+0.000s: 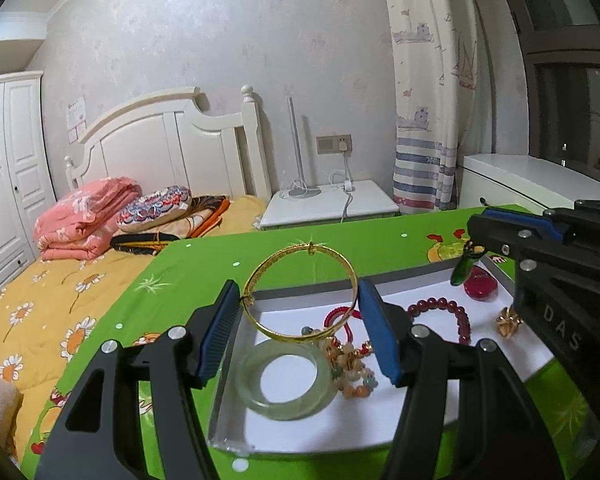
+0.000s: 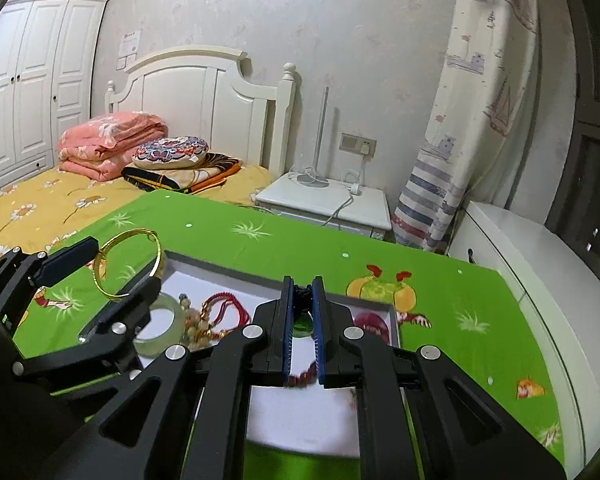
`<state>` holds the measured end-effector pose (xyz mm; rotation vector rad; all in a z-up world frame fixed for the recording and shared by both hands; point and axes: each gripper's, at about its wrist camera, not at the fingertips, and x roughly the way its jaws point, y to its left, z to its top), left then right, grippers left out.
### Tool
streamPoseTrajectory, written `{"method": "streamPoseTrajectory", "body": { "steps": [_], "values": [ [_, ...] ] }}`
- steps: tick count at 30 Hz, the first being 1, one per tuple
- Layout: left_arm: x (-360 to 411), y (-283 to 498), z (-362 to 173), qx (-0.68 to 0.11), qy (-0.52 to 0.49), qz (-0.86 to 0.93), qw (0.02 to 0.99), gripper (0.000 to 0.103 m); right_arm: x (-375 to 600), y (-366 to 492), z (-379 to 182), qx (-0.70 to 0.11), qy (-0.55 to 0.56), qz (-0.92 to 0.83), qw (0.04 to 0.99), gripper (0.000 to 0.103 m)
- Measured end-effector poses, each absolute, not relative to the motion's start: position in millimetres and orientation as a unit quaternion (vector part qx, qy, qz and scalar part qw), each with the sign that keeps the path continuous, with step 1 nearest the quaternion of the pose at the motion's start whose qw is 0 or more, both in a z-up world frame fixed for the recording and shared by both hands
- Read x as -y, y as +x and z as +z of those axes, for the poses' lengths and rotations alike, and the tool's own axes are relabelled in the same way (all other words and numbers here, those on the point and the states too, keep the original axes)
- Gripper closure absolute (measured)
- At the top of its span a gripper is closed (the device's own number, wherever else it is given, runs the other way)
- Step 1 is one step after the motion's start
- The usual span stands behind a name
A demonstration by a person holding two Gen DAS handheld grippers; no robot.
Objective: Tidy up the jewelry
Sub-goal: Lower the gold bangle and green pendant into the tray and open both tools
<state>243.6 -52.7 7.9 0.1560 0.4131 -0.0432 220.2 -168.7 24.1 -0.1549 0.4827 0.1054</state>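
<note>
the left gripper [image 1: 298,304] holds a thin gold bangle [image 1: 300,292] across its width, the ribbed blue pads [image 1: 220,332] pressing the hoop's outer edge on both sides. the bangle is a smooth, shiny metal ring with a small clasp bump at its far side, lifted and tilted over the near-left corner of the tray [image 1: 236,364]. the tray is shallow and rectangular, with grey walls and a white floor.

inside it lies a pale green jade bangle [image 1: 286,384], thick, rounded and translucent, flat on the floor. just beside it is a tangle of small cream and orange beads [image 1: 350,364] with a red braided cord [image 1: 340,316]. further right sits a dark red bead bracelet [image 1: 446,312] of glossy round beads, a flat red disc [image 1: 480,286], and a small gold ornament [image 1: 508,320].

the right gripper [image 2: 302,292] is closed nearly flat, its pads pinching a dark cord from which a glossy green pendant [image 1: 462,268] hangs, elongated and drop-shaped, above the far right part of the tray.

the tray rests on a bright green printed cloth [image 2: 300,240], soft and matte, with cartoon figures.
</note>
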Motion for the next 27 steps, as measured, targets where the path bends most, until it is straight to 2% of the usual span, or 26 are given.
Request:
{"method": "streamPoseTrajectory", "body": {
  "steps": [10,11,13,19,21,25,27],
  "values": [
    [55,275,-11,-0.236,0.079,-0.038,0.968,0.043,174,257,5,-0.276,-0.069,0.072,0.956,0.093],
    [56,275,-13,-0.237,0.081,-0.04,0.967,0.041,176,260,0,-0.285,-0.066,0.073,0.953,0.093],
    [55,275,-15,-0.237,0.082,-0.039,0.967,0.031,180,263,-8,-0.3,-0.059,0.073,0.949,0.093],
    [51,270,-16,-0.231,0.088,-0.034,0.968,0.021,195,268,-21,-0.322,-0.032,0.066,0.944,0.078],
    [51,267,-16,-0.232,0.087,-0.033,0.968,0.019,198,267,-19,-0.319,-0.027,0.064,0.945,0.061],
    [47,253,-10,-0.233,0.08,-0.033,0.969,0.012,199,259,-10,-0.309,-0.03,0.063,0.948,0.06],
    [42,241,-7,-0.228,0.074,-0.032,0.97,0.011,198,249,-4,-0.304,-0.032,0.064,0.95,0.06]
  ]
}}
